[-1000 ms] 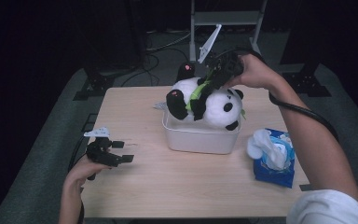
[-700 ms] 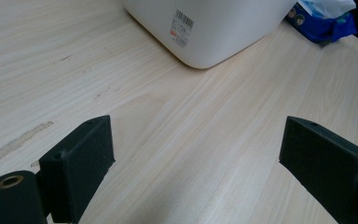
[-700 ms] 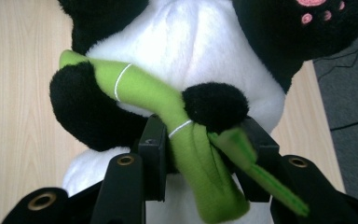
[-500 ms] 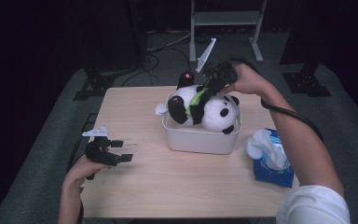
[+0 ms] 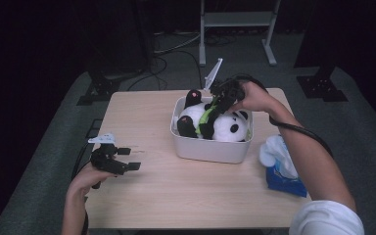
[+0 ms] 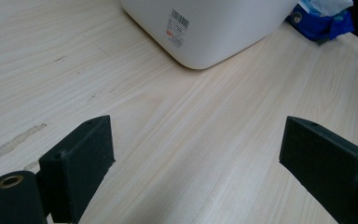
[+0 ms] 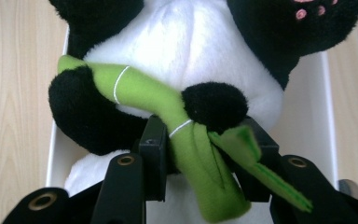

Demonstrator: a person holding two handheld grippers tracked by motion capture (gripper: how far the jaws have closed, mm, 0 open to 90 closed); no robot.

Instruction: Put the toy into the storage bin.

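Evidently the right claw (image 7: 204,154) grips the plush panda (image 5: 214,120) by its green bamboo stalk (image 7: 186,140) so the toy settles inside the white bin (image 5: 210,147) near the bench's (image 5: 176,196) far edge, while the left claw (image 5: 127,157) idles open by the left edge.

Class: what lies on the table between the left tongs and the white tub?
Only bare table, seen in the left gripper view, between left tongs and white tub.

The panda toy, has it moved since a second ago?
Yes. The panda toy, held by the right gripper, has sunk into the white bin; earlier it sat above the bin's rim.
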